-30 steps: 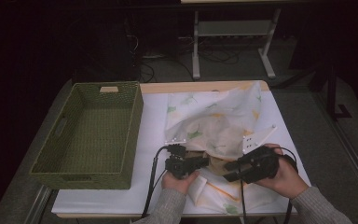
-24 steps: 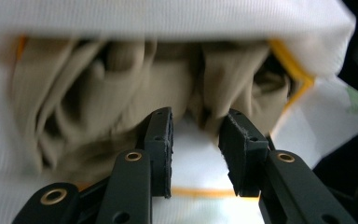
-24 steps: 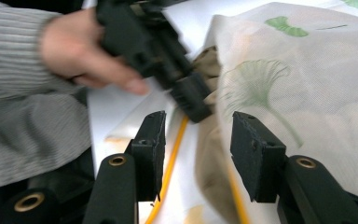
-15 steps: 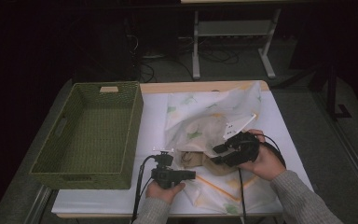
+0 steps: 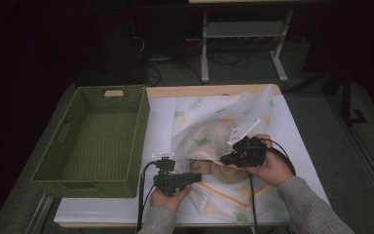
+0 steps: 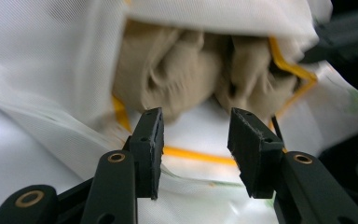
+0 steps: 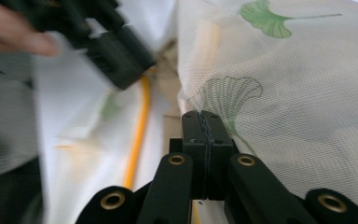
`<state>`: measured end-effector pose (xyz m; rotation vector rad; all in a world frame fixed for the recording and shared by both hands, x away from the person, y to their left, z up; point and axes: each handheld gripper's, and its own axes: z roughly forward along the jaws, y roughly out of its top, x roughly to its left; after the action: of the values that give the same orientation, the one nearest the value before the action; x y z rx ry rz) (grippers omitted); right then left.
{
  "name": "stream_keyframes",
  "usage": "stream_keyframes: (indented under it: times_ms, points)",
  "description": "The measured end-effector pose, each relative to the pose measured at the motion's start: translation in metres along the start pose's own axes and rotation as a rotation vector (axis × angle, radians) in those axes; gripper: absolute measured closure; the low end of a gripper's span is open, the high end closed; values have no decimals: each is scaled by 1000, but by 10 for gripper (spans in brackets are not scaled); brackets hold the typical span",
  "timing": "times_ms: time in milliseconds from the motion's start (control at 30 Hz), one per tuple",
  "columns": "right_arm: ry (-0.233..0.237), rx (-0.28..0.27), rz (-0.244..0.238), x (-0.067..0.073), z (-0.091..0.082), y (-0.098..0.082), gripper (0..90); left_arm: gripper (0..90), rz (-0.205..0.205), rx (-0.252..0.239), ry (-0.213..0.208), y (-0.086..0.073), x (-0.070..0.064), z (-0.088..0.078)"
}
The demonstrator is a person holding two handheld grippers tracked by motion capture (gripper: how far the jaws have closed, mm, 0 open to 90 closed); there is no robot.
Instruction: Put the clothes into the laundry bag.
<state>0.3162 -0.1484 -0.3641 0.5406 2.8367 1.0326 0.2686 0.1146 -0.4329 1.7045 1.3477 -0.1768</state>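
A white mesh bag [image 5: 209,117] printed with green leaves and edged by a yellow zip [image 6: 196,153] lies on the table. A beige garment [image 6: 177,70] is bunched in its mouth. My right gripper [image 5: 224,159] has just closed its jaws, which stand pressed together [image 7: 201,126] on the bag's upper edge [image 7: 298,93] and hold it lifted. My left gripper [image 5: 197,176] points at the bag's mouth. Its jaws have just been opening; they stand apart [image 6: 196,144] with nothing between them, a little short of the garment [image 5: 224,173].
A green woven basket [image 5: 92,136] stands at the left on the white-covered table [image 5: 160,122]. The left gripper [image 7: 116,51] shows blurred at the top left of the right gripper view. Beyond the far table edge the floor is dark, with a metal stand.
The right hand has moved left and away from the person to the bag's mouth and shut on its edge. The left hand has drawn slightly left and nearer the front edge.
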Motion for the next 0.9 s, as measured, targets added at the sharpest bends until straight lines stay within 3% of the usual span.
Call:
stream_keyframes:
  times_ms: [167, 233, 333, 400, 500, 600, 700, 733, 800, 900]
  points:
    - [102, -59, 41, -4, -15, -5, 898, 541, -24, -51, 46, 6, 6, -2]
    - [126, -90, 50, -5, -20, -5, 897, 576, -29, -42, 35, 10, 10, 1]
    - [90, -91, 35, -3, -24, -1, 861, 785, 6, -29, 23, 14, 12, 8]
    - [49, -96, 29, 0, -21, 3, 692, 859, 22, -21, 12, 15, 12, 14]
    - [-17, -61, -6, 3, -11, 8, 573, 892, 32, -10, 0, 16, 12, 21]
    - [-55, -24, -35, 3, 2, 11, 532, 897, 36, -6, -17, 16, 10, 24]
    - [-82, 0, -51, 5, 11, 14, 584, 899, 50, -6, -43, 15, 8, 26]
    - [-92, 11, -55, 6, 14, 15, 665, 899, 49, -7, -78, 14, 6, 28]
    - [-65, 33, -52, 5, 18, 17, 836, 899, 58, -9, -82, 13, 4, 28]
    - [-23, 40, -31, 4, 19, 19, 894, 894, 54, -12, -75, 12, 5, 28]
